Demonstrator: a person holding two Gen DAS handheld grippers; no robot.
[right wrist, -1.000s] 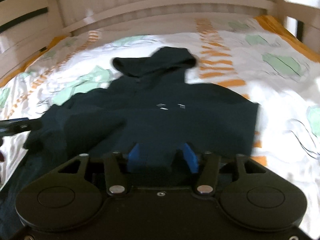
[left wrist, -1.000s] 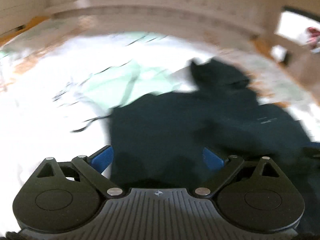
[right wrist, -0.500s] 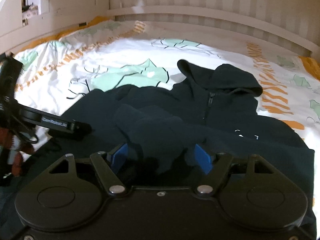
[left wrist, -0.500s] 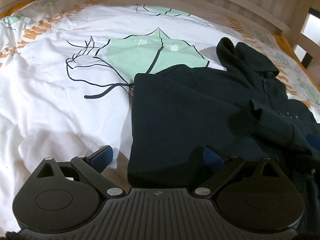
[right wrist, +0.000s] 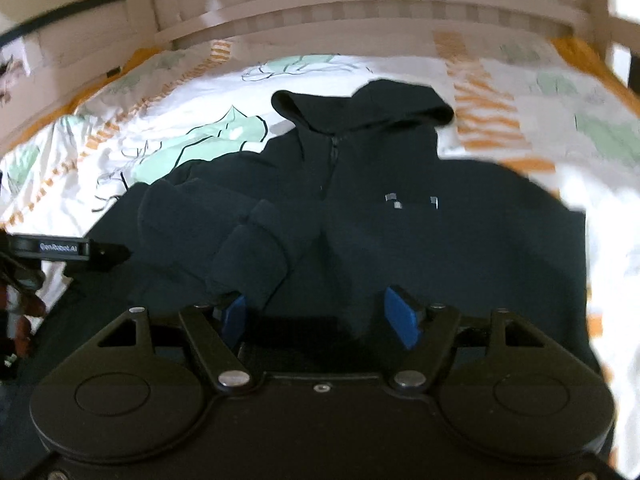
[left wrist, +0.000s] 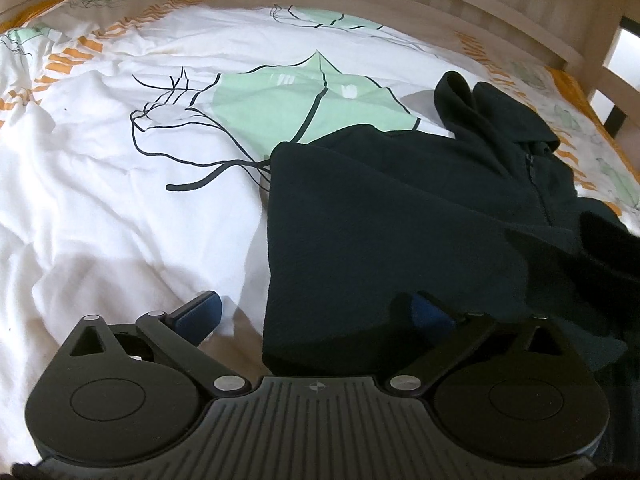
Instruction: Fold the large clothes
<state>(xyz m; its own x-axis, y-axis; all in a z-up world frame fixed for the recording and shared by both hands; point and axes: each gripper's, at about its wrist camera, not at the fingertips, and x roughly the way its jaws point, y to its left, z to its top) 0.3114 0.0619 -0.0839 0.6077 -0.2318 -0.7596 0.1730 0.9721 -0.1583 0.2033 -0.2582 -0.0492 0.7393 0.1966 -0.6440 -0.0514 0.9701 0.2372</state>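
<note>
You are working on a bed [left wrist: 100, 208] with a pale wooden slatted frame [right wrist: 360, 12] behind it; the cover is white with green leaf prints and orange stripes. In the left wrist view the dark hooded jacket [left wrist: 400, 220] lies flat on the cover from 12 to 3 o'clock of the tool, hood [right wrist: 360, 108] toward the headboard and zip closed. Its left side has a straight folded edge, and a sleeve [right wrist: 224, 236] lies across the chest, its cuff at 11 o'clock in the right wrist view.

The left gripper [left wrist: 316, 312] stands wide apart, its jaws having just been opening, one finger over the bare cover and the other over the jacket's edge; nothing is pinched. The right gripper [right wrist: 320, 316] is also apart, having widened a moment ago. The cuff lies just ahead of its left pad [right wrist: 234, 314], but neither pad presses on cloth.

Judged from this layout, the left side fold is complete and the sleeve has been released. The next step appears to be the right side. You would need to take the right edge or the remaining sleeve, which is not clearly visible, and carry it inward without disturbing the placed sleeve.
</note>
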